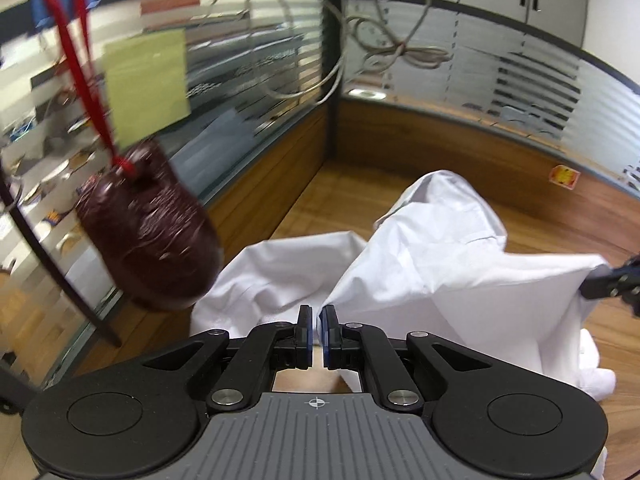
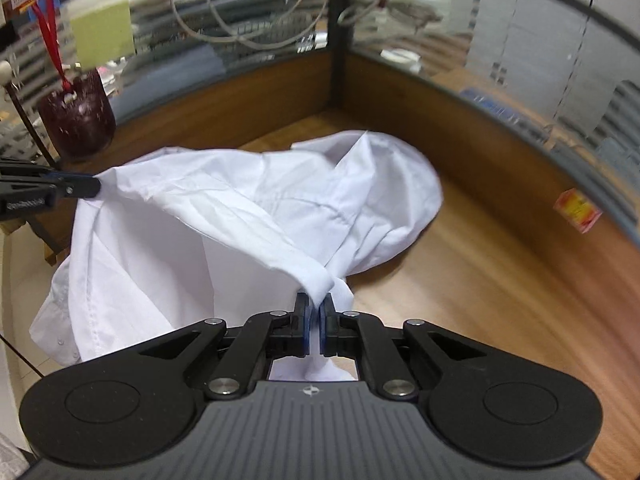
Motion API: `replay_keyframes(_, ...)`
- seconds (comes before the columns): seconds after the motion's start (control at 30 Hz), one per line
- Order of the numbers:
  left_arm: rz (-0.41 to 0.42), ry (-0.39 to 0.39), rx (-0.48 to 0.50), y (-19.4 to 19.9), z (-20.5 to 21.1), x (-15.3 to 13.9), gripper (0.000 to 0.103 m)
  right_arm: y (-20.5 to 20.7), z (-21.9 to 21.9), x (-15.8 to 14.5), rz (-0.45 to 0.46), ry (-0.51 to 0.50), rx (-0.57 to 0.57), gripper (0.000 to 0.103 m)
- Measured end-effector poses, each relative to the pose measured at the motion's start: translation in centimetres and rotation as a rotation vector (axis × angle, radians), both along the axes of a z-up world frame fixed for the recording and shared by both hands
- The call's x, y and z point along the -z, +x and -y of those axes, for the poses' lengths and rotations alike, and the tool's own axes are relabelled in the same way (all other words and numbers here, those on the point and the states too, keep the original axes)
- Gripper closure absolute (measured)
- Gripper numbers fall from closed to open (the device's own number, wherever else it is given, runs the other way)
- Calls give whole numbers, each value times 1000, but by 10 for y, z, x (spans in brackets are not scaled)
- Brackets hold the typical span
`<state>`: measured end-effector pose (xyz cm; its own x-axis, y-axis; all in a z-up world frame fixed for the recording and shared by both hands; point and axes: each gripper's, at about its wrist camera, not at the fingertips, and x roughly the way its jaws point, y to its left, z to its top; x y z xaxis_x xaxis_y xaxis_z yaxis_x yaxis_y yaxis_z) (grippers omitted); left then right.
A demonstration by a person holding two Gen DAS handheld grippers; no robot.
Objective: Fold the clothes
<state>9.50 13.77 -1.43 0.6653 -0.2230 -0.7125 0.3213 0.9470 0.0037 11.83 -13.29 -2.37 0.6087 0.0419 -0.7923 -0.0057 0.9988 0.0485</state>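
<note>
Shirt [image 2: 248,208], white, held aloft above wooden desk [image 2: 480,280], far end billowed and drooping to the surface. Left gripper [image 1: 318,330]: clenched on one fabric edge. Right gripper [image 2: 316,330]: clenched on a bunched hem or corner, cloth trailing between the pads. Folding: none visible; no crease laid, garment neither spread nor flattened. Remaining, by judgement: lay flat, then every fold. Nearby: dark red hanging ornament [image 1: 148,232], well apart.

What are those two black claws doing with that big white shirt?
A person is holding two grippers and folding a white shirt on a wooden desk. The left gripper and the right gripper each pinch an edge of it, lifting part up while the far end rests on the desk. It isn't folded yet.
</note>
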Motion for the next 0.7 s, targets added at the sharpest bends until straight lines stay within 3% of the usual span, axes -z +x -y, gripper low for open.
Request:
replay_keyframes(0.53,2,38,-41,3,-12,1,96,36,-9,66,-64,97,-4,92)
replay_keyframes(0.67,-20,19,-63,8,-19,-1,96,37,-10,74,-62,98,5,87)
replay_keyframes(0.7,-23,15,-64,8,-21,-1,96,35,-8,71,-57,101,12,79)
